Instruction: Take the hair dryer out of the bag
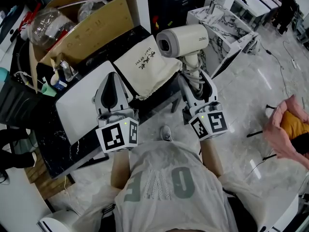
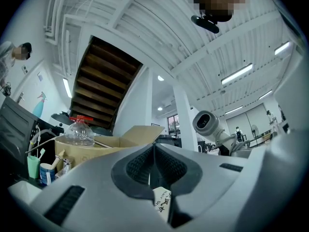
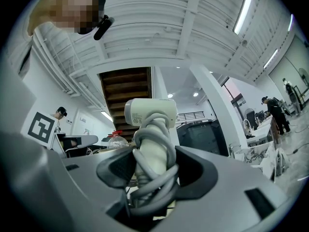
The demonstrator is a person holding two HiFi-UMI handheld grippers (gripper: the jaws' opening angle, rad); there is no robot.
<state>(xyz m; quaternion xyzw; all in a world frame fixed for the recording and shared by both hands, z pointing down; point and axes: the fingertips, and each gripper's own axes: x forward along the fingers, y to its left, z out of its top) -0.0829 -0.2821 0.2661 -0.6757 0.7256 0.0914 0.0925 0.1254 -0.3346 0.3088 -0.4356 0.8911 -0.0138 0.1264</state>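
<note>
Observed remotely through the head view and both gripper views.

1. Right gripper (image 1: 195,79): its fingers (image 3: 116,170) stand fairly wide apart and are clamped on the handle of the hair dryer (image 1: 186,40). The grey cord (image 3: 155,178) is wound round the handle and sits between the pads with it. I see contact on both sides.

2. Hair dryer: fully clear of the bag (image 1: 149,66). It is held upright above the near edge of the worktop (image 1: 50,137), with its white body at the top and its round nozzle turned toward the left gripper. It is to the right of the bag and apart from it.

3. Left gripper (image 1: 113,77): the fingers are closed together. In the left gripper view I see no object between the pads. The printed cream cloth of the bag shows below them. I cannot tell whether an edge of the cloth is caught.

4. Bag: lying flat and slack on the dark worktop, printed side up, just beside the left gripper's tip. Its lower left edge overlaps a white flat panel (image 1: 77,105).

5. Surroundings: an open cardboard box (image 1: 104,21) stands behind the bag, with a clear plastic bottle (image 1: 46,25) at its left end. A marble-topped table (image 1: 222,18) stands farther off on the right. Another person's hand (image 1: 282,127) is at the right edge of the head view.
</note>
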